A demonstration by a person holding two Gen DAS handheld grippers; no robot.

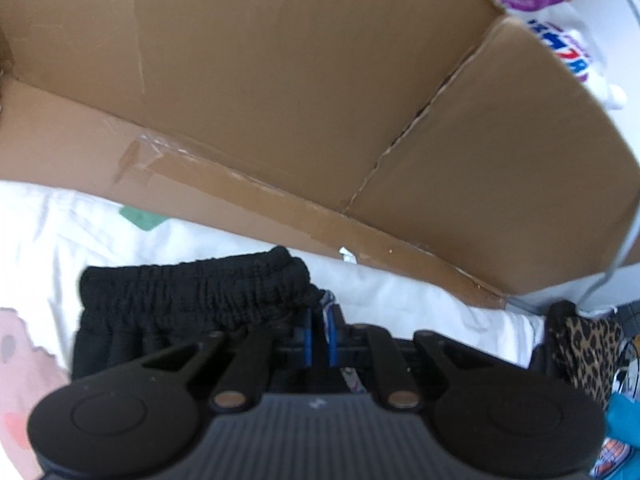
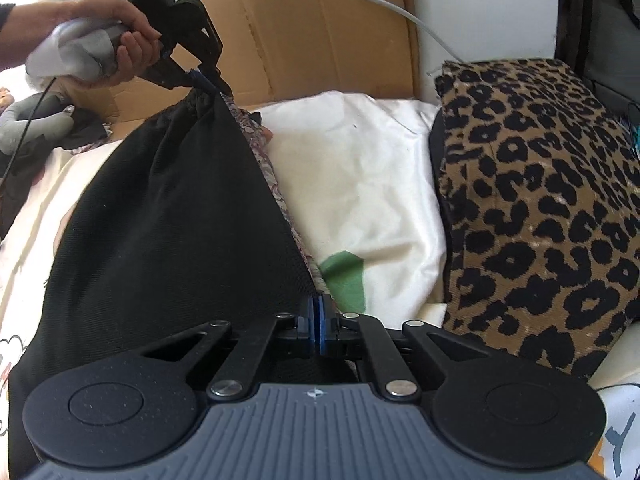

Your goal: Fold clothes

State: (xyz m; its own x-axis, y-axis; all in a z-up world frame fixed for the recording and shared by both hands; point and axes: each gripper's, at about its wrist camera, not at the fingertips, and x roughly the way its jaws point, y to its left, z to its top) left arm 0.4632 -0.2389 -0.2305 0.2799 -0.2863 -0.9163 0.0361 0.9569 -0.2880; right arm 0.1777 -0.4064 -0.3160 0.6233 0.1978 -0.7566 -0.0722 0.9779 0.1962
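Black knit garment with a gathered elastic waistband [image 2: 168, 216], stretched taut between both grippers above a white bedsheet with a green patch [image 2: 360, 184]. Long edge running from the near right gripper [image 2: 319, 322] up and away to the left gripper [image 2: 206, 80], so pointing away and leftward in the right wrist view. Waistband end uppermost, bunched at the far grip; body of the cloth hanging and spreading left below that edge. Strip of patterned lining or a second fabric showing along the taut edge, which one not clear.

Right gripper's blue pads pressed together, pinching the lower corner of the garment. Left gripper [image 1: 320, 338], held in a person's hand [image 2: 120, 40], with blue pads close together and clamped on the waistband corner; gathered waistband [image 1: 192, 292] lying just left of the pads in the left wrist view.

Leopard-print cushion of brown and black fabric [image 2: 540, 208] resting on the sheet to the right, apart from the garment. Brown cardboard box with open flaps [image 1: 280, 80] standing beyond the sheet, behind the waistband. Grey cable [image 2: 380, 4] trailing over the box
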